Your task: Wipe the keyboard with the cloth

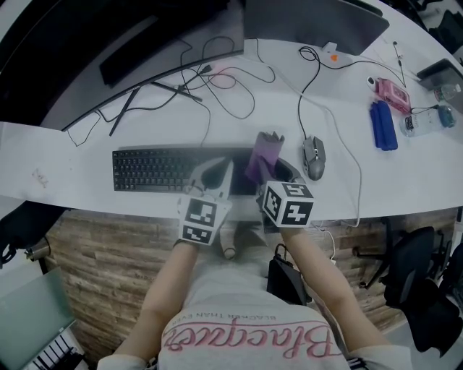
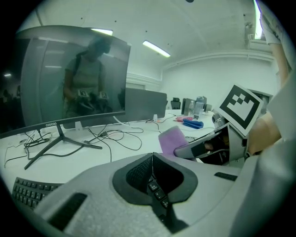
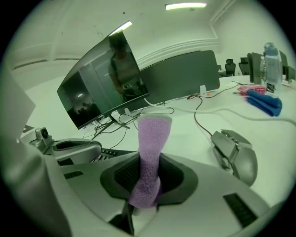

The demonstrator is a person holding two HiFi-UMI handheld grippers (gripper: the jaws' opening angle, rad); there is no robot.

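A black keyboard (image 1: 155, 168) lies along the front of the white desk (image 1: 405, 173). My right gripper (image 1: 273, 170) is shut on a purple cloth (image 1: 263, 155), which stands up from between its jaws (image 3: 150, 152) over the keyboard's right end. My left gripper (image 1: 217, 176) hovers just left of it, above the keyboard's right half, jaws shut with nothing between them; keys (image 2: 156, 192) show beneath. In the left gripper view the cloth (image 2: 172, 139) and the right gripper (image 2: 208, 143) appear ahead to the right.
A grey mouse (image 1: 313, 157) sits right of the keyboard, its cable looping back. A curved monitor (image 1: 123, 43) on a thin stand and a second screen (image 1: 311, 22) line the back. Loose cables (image 1: 217, 79) cross mid-desk. A blue case (image 1: 383, 124), pink item (image 1: 394, 94) and bottle (image 1: 434, 119) sit far right.
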